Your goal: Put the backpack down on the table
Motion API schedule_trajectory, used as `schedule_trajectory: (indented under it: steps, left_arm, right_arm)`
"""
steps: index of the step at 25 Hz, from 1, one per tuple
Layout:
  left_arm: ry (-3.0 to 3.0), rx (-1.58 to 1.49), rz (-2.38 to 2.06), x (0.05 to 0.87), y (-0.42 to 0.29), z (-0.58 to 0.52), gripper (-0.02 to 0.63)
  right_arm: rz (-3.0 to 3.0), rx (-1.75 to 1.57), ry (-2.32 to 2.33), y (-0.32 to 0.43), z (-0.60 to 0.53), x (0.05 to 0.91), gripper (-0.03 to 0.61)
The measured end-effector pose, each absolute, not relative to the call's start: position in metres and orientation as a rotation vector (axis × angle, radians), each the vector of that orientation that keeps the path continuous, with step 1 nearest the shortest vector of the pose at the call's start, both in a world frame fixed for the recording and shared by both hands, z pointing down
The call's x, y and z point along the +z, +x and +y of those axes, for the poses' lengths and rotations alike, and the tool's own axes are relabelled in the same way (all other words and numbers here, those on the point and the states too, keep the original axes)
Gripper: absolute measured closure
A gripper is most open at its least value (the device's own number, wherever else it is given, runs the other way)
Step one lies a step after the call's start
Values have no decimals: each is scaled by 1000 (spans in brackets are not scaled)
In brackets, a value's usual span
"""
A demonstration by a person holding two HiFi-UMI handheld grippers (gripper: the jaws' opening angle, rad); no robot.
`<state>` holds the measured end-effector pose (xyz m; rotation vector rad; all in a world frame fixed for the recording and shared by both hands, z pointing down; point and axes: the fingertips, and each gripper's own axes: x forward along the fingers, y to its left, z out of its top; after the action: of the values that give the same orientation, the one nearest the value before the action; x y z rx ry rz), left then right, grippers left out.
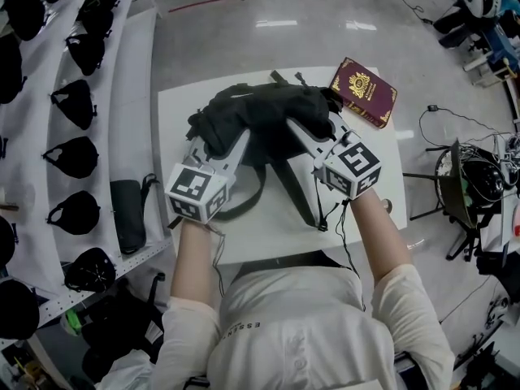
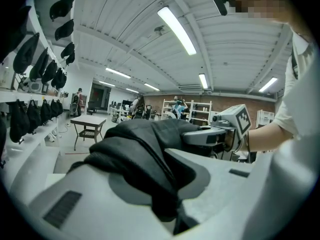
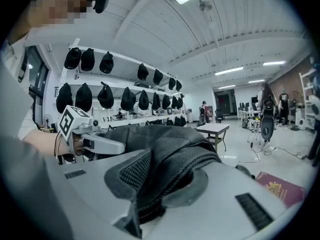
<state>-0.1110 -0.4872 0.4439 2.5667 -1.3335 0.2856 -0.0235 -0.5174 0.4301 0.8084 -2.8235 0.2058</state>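
Note:
A black backpack point(image 1: 264, 120) hangs bunched over the white table point(image 1: 179, 104), its straps point(image 1: 288, 187) dangling toward the near edge. My left gripper point(image 1: 218, 143) is shut on a fold of the bag's left side, with black fabric point(image 2: 145, 174) pinched between its jaws. On the right side my right gripper point(image 1: 307, 132) is shut on a ribbed padded strap point(image 3: 165, 179). Each gripper view shows the other gripper across the bag: the right gripper point(image 2: 220, 131) and the left gripper point(image 3: 92, 139).
A maroon passport booklet point(image 1: 363, 92) lies at the table's far right corner, also in the right gripper view point(image 3: 280, 190). White shelves with several black caps point(image 1: 75, 157) run along the left. A black roll point(image 1: 128, 215) sits on the shelf by the table. Cables and a stand point(image 1: 463, 181) are at right.

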Motion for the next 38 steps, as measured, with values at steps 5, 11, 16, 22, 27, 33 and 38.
schedule_trajectory:
  steps: [5, 11, 16, 22, 27, 33, 38]
  left_arm:
    - [2595, 265, -1337, 452, -103, -465, 546]
    - [2592, 210, -1325, 463, -96, -429, 545]
    - [2556, 182, -1284, 478, -92, -399, 545]
    - [2531, 184, -1261, 494, -87, -369, 541]
    - [2513, 184, -1228, 510, -86, -347, 539]
    - [2491, 187, -1180, 530, -83, -325, 537]
    - [2489, 224, -1150, 550, -79, -308, 534]
  right_arm:
    - [-2830, 245, 828, -15, -495, 441, 486]
    - [-2839, 261, 836, -6, -459, 449, 486]
    - [-2841, 309, 838, -1, -428, 462, 486]
    - [-2840, 360, 843, 5, -397, 479, 483]
    - [-2831, 405, 842, 9, -375, 495, 480]
    - [-2807, 491, 854, 13, -354, 515, 472]
    - [-2769, 571, 885, 18, -337, 538, 459]
